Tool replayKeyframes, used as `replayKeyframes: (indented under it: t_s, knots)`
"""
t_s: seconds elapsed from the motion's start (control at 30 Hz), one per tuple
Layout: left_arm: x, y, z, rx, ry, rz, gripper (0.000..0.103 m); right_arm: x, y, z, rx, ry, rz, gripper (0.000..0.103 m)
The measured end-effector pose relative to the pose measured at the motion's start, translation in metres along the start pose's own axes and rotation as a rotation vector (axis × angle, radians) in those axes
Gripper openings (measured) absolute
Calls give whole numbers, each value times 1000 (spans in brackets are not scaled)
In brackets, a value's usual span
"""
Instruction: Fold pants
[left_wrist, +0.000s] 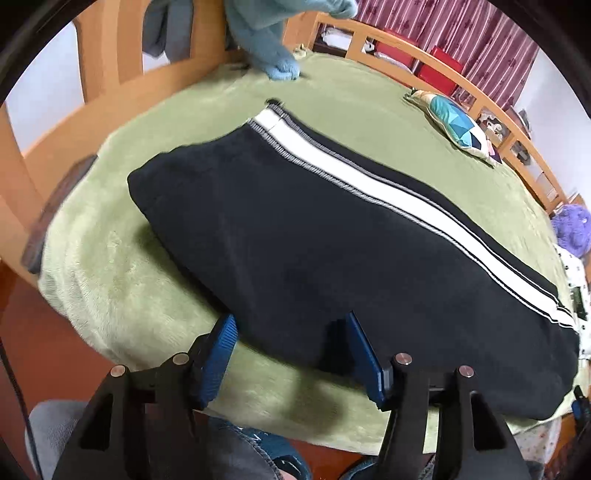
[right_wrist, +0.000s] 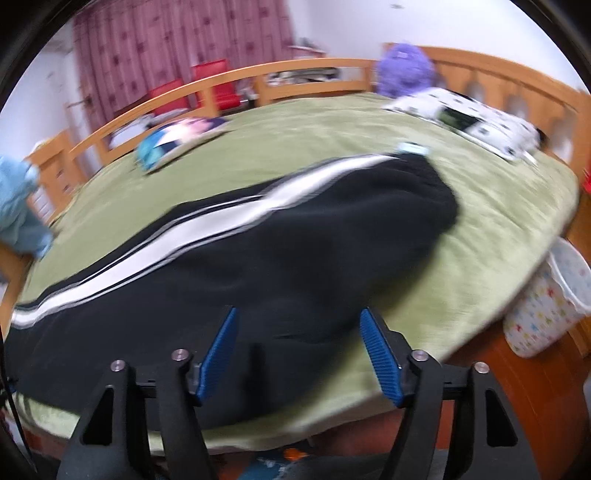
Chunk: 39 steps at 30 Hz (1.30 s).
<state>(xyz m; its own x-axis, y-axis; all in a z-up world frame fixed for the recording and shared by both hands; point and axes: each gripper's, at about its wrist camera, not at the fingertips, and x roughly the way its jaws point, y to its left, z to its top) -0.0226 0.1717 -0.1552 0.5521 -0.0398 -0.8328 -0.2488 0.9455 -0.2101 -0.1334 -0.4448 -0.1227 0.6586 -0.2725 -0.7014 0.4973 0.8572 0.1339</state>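
Nearby, pillow (left_wrist: 455, 124) and blue garment (left_wrist: 275, 55) beyond pants (left_wrist: 314, 240)

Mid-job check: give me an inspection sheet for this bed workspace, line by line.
Surface: green blanket over a wooden-railed bed.
Job's things: black pants with a white side stripe, lying flat lengthwise near the front edge.
Clutter: blue garment, patterned pillow, purple plush, spotted white bedding.
Grippers: left gripper open at the pants' near edge; right gripper open over the pants, holding nothing.
Cables: dark cord at far left.
Surroundings: red curtain, red chairs, patterned bin.
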Motion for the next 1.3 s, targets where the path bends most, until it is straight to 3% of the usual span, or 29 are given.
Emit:
replayKeyframes:
  t_s: [0.1,0.27,0.33,0.43,0.5,0.53,0.6,0.67,0.7,0.77,0.83,0.87,0.9,0.93,0.97,1.03,1.13,1.3]
  knots:
    - [-11,-23,-3,14,-44,25,59,13,-41,16,104,4,15,69]
    - [-19,-57,-6,57,-81,22,61,60,-101,48,330,8,124,72]
    - [-18,-70,-5,64,-81,14,62,85,-110,54,387,49,144,72]
    - [-16,-84,-2,77,-75,2,62,130,-127,59,517,120,256,73]
    - [-13,-95,3,85,-82,3,62,145,-130,64,573,110,311,76]
    - [-12,-101,5,85,-85,-2,62,153,-129,70,577,112,328,83]
    - [-10,-109,8,87,-81,-18,62,168,-124,84,576,152,318,83]
    - [-9,-119,10,103,-80,-32,62,173,-112,110,497,199,290,31]
    - [-10,-125,11,119,-85,-33,62,163,-106,125,422,172,313,26]
    - [-13,-133,11,146,-100,-32,62,116,-102,155,299,14,349,23]
    - [-17,-137,9,160,-118,-33,62,94,-109,164,268,-64,327,24]
    - [-17,-137,7,162,-117,-34,62,98,-114,162,253,-53,264,28]
    - [-17,-138,6,165,-111,-38,62,111,-115,156,233,-8,218,32]
    - [-16,-137,5,169,-102,-44,62,126,-117,150,221,48,184,46]
    - [-14,-135,3,169,-95,-42,62,153,-122,136,225,166,126,58]
    - [-13,-127,2,156,-83,-38,62,174,-133,114,270,277,106,58]
    - [-10,-114,4,129,-63,-43,62,147,-144,92,312,190,133,66]
    - [-1,-92,-1,101,-33,-39,62,98,-114,83,194,105,21,67]
